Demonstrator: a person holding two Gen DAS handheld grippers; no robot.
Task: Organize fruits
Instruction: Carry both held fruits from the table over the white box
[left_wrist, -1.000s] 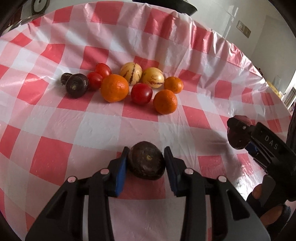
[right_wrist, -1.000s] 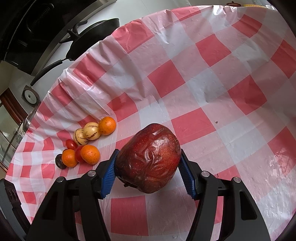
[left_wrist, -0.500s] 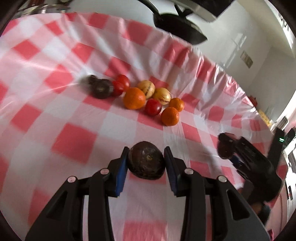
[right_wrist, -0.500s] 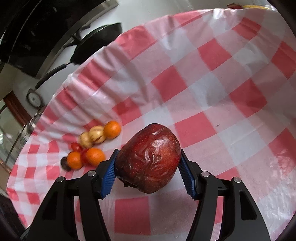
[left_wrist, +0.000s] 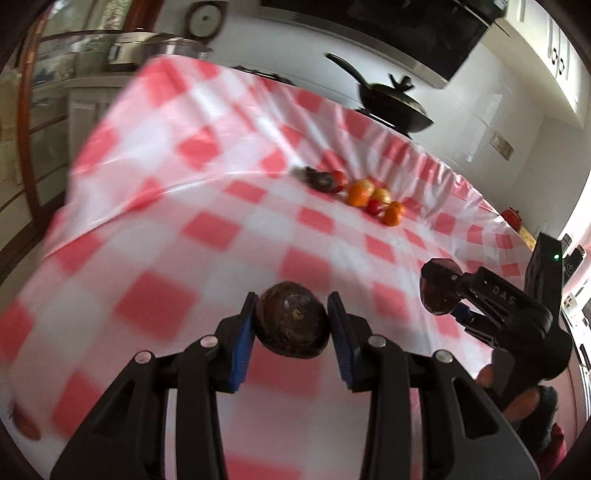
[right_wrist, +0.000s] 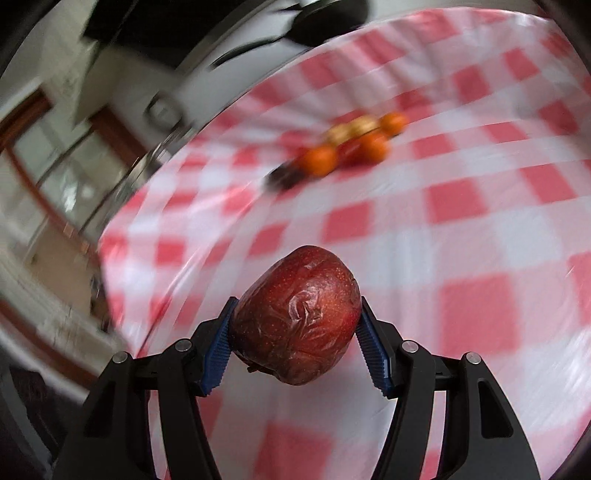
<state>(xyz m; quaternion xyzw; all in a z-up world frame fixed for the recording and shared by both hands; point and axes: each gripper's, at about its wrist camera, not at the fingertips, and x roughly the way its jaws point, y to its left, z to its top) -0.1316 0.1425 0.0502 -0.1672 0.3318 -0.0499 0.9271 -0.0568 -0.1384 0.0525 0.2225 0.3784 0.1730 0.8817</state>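
Observation:
My left gripper (left_wrist: 291, 326) is shut on a small dark brown round fruit (left_wrist: 292, 325), held above the red and white checked tablecloth (left_wrist: 177, 236). My right gripper (right_wrist: 295, 325) is shut on a large wrinkled dark red fruit (right_wrist: 297, 315); the left wrist view shows that same red fruit (left_wrist: 437, 291) at the right, clamped in the right gripper (left_wrist: 445, 295). Far across the cloth lies a cluster of fruit (left_wrist: 364, 197): oranges, red tomatoes, yellowish striped fruits and dark ones. The right wrist view shows that cluster (right_wrist: 351, 146) blurred, up the table.
A black pan with a lid (left_wrist: 393, 105) stands beyond the table's far edge. At the left are a glass-fronted cabinet (left_wrist: 33, 122) and metal pots (left_wrist: 144, 50). The cloth's left edge (left_wrist: 79, 173) drops off. A hand (left_wrist: 517, 402) grips the right tool.
Both grippers have pulled back from the fruit cluster, which now looks much smaller and farther. Both views swung toward the table's left edge and are blurred. The held fruits stay clamped.

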